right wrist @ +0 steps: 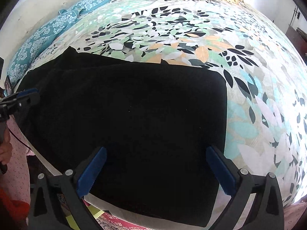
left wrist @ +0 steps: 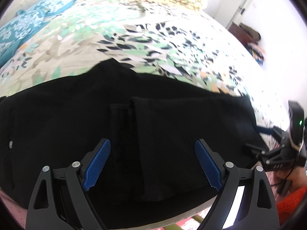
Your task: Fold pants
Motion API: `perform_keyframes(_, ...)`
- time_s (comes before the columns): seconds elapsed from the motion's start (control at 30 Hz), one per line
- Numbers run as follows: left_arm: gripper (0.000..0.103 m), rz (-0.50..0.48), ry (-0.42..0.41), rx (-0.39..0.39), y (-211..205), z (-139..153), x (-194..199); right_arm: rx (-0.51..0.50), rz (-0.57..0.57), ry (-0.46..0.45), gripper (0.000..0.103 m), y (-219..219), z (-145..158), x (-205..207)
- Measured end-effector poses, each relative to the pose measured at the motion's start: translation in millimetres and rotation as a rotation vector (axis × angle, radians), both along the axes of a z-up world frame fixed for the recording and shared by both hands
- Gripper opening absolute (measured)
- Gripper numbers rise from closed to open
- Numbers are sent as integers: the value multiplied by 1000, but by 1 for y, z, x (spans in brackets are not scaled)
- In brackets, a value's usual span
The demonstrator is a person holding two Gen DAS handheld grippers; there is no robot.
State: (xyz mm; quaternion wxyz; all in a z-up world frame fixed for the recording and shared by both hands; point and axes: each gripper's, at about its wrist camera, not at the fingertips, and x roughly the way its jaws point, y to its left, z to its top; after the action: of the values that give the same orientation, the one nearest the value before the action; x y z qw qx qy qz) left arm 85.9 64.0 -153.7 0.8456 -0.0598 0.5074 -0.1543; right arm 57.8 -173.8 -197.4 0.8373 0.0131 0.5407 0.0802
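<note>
Both grippers, left gripper and right gripper, hung open above the black pants on the bed; pinching matching near-edge corners seemed wisest.

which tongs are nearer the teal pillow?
Left. The left tongs hang over the black pants at the end toward the teal pillow; the right tongs hang over the far end.
</note>
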Motion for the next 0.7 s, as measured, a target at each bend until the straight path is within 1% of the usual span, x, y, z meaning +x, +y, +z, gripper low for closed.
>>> perform_keyframes(0.2,91,59,3,-17,15,2,3,-12,-9,-3,103,2,-1,0)
perform_keyframes(0.37,91,101,-11,-25,26,7,5,-18,-12,-6,103,2,-2,-1)
perform_keyframes(0.47,91,149,-11,-28,43,10,8,-21,-12,-5,103,2,-2,0)
perform_keyframes(0.57,91,244,6,-56,74,15,14,-21,-12,-5,103,2,-2,0)
perform_keyframes(0.7,91,460,72,-139,146,20,19,-21,-12,-6,103,2,-2,0)
